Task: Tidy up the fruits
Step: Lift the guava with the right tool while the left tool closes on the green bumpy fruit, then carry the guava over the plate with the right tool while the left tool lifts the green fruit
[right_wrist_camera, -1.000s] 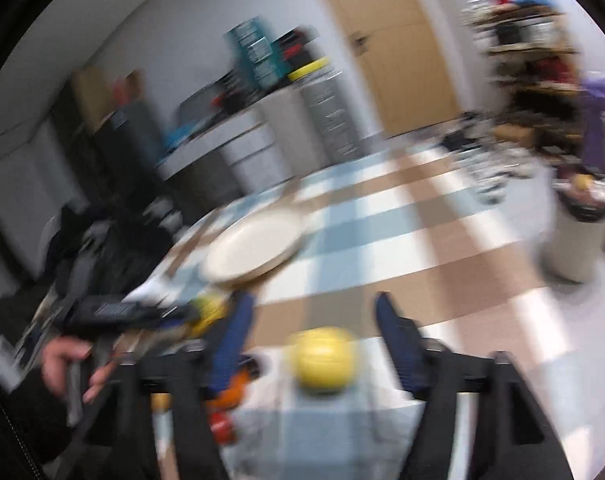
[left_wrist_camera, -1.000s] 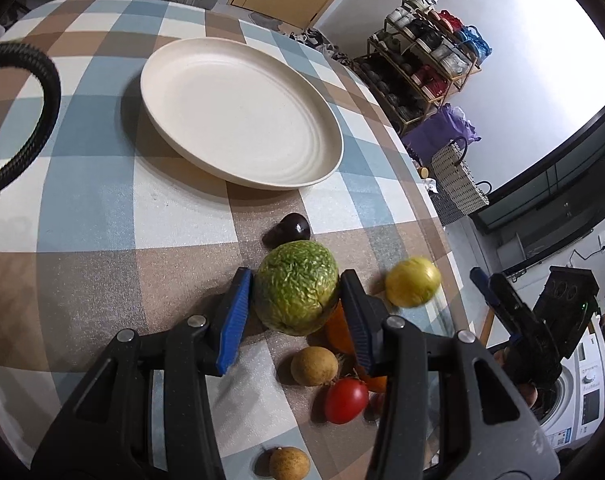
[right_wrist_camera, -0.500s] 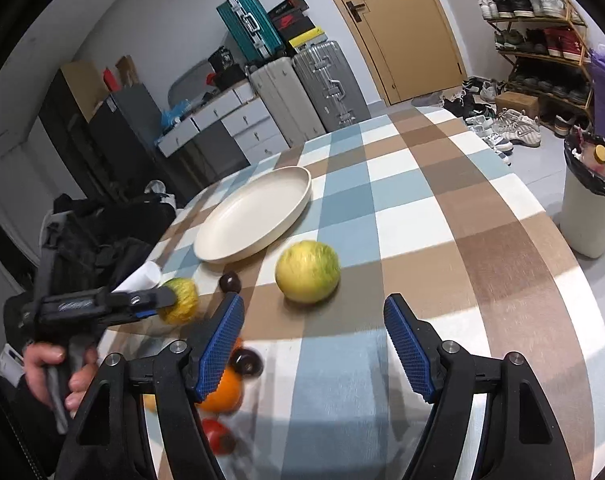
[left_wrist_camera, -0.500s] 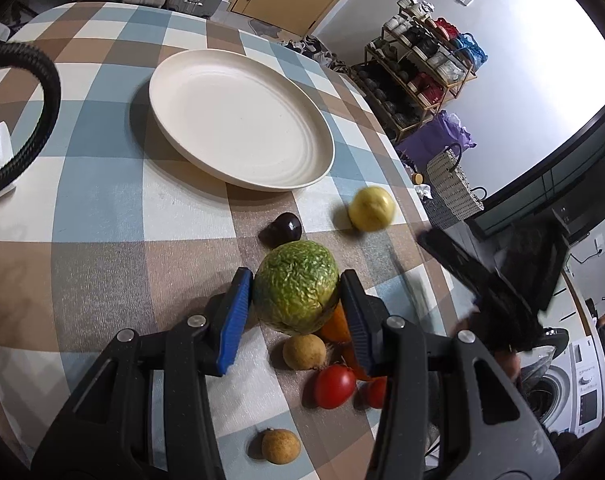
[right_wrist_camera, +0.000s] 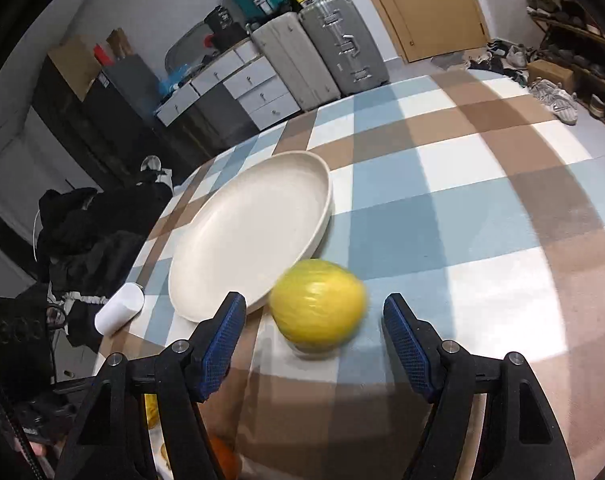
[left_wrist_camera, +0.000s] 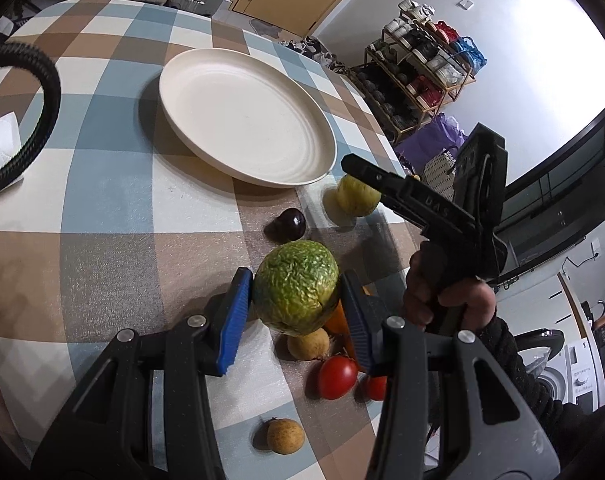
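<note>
Fruits lie on the checked tablecloth [left_wrist_camera: 114, 208] at six o'clock of the cream plate [left_wrist_camera: 246, 112]. Left gripper [left_wrist_camera: 296, 312] is clamped on the rough green fruit [left_wrist_camera: 296, 286], pads pressing both flanks. Right gripper [right_wrist_camera: 314, 344] stands released, its blue pads [right_wrist_camera: 408, 348] clear of the yellow fruit [right_wrist_camera: 318, 306] between them, which sits beside the plate's rim. Dark plum [left_wrist_camera: 290, 224] sits at twelve o'clock of the green fruit; tomatoes [left_wrist_camera: 336, 376] at six.

Suitcases [right_wrist_camera: 314, 52] by door [right_wrist_camera: 422, 4]; shoe rack [left_wrist_camera: 422, 68]; black hose [left_wrist_camera: 34, 96].

Lived-in home, shoe rack [left_wrist_camera: 426, 64] upper right, suitcases [right_wrist_camera: 334, 48] by wooden door [right_wrist_camera: 422, 4], washing machine [left_wrist_camera: 574, 376], checked-cloth bench [left_wrist_camera: 114, 208]
</note>
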The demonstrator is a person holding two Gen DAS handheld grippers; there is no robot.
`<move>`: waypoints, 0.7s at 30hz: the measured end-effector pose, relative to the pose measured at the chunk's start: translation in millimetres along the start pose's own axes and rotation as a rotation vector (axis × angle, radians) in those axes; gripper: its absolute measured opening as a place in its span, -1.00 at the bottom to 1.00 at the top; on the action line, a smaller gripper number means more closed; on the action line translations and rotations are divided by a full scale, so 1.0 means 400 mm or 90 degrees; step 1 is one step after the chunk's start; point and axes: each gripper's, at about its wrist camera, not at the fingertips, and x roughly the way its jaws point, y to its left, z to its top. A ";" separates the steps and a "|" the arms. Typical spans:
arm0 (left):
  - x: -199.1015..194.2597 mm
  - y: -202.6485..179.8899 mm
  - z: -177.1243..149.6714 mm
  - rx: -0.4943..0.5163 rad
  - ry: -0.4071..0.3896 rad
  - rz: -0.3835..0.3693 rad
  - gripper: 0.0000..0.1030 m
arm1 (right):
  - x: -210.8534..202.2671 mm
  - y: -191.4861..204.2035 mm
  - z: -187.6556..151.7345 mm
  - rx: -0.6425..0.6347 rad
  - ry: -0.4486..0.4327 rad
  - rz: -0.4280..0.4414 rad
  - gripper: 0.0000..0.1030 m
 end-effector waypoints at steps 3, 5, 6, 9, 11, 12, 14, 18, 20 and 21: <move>-0.002 0.009 -0.004 -0.005 0.002 -0.003 -0.18 | 0.014 0.000 0.011 -0.006 -0.013 0.005 0.39; -0.004 0.008 -0.005 -0.004 0.001 -0.003 -0.18 | 0.021 -0.010 0.018 0.008 -0.010 0.007 0.37; -0.005 0.008 -0.006 -0.004 0.000 -0.003 -0.18 | 0.026 -0.012 0.020 0.013 -0.007 0.005 0.34; 0.002 0.009 -0.001 -0.006 0.001 -0.005 -0.18 | 0.027 -0.012 0.017 0.006 0.003 0.001 0.24; 0.005 0.011 -0.001 -0.007 0.002 -0.004 -0.18 | 0.023 -0.012 0.011 0.007 0.007 0.008 0.23; 0.005 0.010 -0.001 -0.007 0.003 -0.004 -0.18 | 0.022 -0.012 0.009 0.005 0.006 0.005 0.21; 0.005 0.004 -0.003 -0.005 0.002 -0.003 -0.18 | 0.020 -0.007 0.002 -0.008 0.006 -0.006 0.08; -0.004 -0.002 0.010 0.003 -0.008 -0.001 -0.18 | 0.022 -0.006 -0.003 -0.011 0.007 -0.002 -0.06; -0.012 -0.006 0.022 0.011 -0.016 0.000 -0.18 | 0.019 -0.002 -0.007 -0.016 0.004 -0.008 -0.06; -0.019 -0.007 0.036 0.017 -0.024 0.004 -0.18 | 0.017 -0.001 -0.009 -0.016 0.003 -0.009 -0.06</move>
